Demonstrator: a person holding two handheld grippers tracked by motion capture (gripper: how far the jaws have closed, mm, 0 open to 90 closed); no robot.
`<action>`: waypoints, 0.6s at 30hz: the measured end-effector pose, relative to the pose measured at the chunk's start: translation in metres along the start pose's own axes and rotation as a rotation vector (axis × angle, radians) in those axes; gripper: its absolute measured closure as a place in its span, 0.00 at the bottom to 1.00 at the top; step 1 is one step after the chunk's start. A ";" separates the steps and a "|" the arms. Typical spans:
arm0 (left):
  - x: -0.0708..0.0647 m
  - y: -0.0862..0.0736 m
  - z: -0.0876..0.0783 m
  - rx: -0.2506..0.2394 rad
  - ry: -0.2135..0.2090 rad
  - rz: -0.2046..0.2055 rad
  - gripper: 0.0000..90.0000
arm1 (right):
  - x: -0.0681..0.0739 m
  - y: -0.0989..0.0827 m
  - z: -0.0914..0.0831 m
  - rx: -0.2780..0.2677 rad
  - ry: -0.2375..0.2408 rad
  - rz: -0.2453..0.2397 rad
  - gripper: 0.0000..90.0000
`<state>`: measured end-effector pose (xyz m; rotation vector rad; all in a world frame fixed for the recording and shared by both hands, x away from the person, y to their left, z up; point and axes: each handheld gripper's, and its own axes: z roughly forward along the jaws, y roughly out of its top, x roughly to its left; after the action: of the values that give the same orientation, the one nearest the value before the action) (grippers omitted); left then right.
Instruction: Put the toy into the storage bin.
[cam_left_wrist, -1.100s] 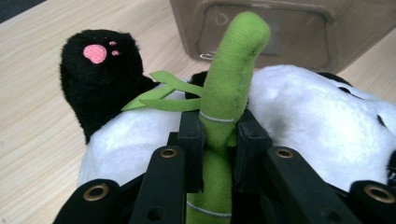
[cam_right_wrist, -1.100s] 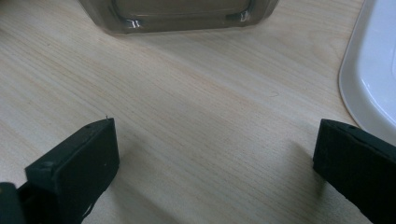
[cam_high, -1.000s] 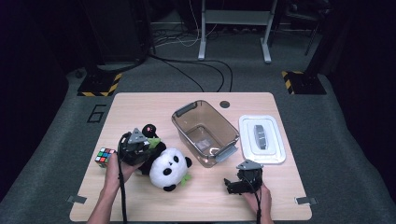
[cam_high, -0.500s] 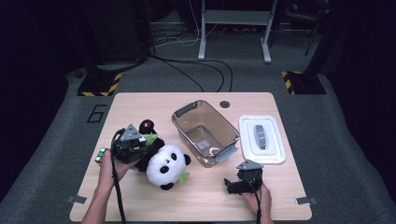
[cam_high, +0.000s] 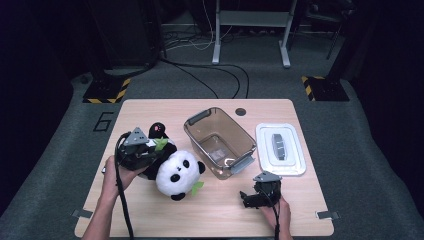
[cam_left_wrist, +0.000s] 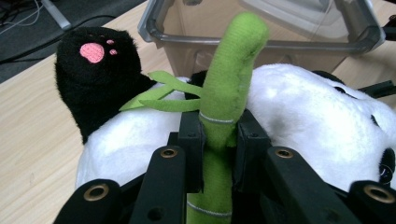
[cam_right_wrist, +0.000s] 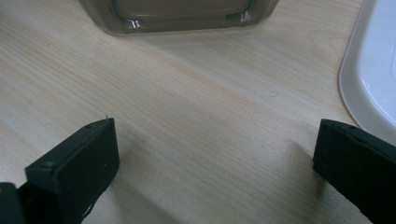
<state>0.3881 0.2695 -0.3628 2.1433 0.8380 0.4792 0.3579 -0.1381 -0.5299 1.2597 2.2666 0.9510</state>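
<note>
- Left gripper (cam_left_wrist: 217, 140) clamped on the green bamboo stalk (cam_left_wrist: 227, 93) of the panda plush (cam_high: 175, 172); jaws pinch the stalk low, its tip sticks out past them toward the bin.
- Panda lies at the left-centre of the table (cam_high: 150, 220), head toward the near edge, black foot with pink pad (cam_left_wrist: 93, 52) toward the far side.
- Clear bin (cam_high: 220, 142) sits just right of the panda, open and empty apart from a glare spot; in the left gripper view its rim is right beyond the stalk tip.
- Key relation: bin lies right and slightly far of the left gripper, so the likely carry is a short lift and move rightward over the near-left rim.
- Panda's long axis runs near-far, roughly along the bin's long axis.
- Right gripper (cam_high: 257, 192) jaws wide apart, nothing between them, low over bare table near the bin's near-right corner, beside the white lid (cam_high: 280, 150).
- Left hand is the one on the toy; right is idle.
</note>
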 end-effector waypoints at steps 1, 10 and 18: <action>0.000 0.001 -0.002 0.004 0.000 0.007 0.85 | 0.000 0.000 0.000 0.000 0.000 0.000 0.00; 0.003 0.015 -0.012 -0.021 0.003 0.022 0.85 | 0.000 0.000 0.000 0.000 0.000 0.001 0.00; 0.004 0.028 -0.020 -0.045 0.006 0.036 0.85 | 0.000 0.000 0.000 0.000 0.000 0.001 0.00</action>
<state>0.3909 0.2692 -0.3278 2.1198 0.7856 0.5188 0.3579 -0.1381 -0.5299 1.2610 2.2662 0.9510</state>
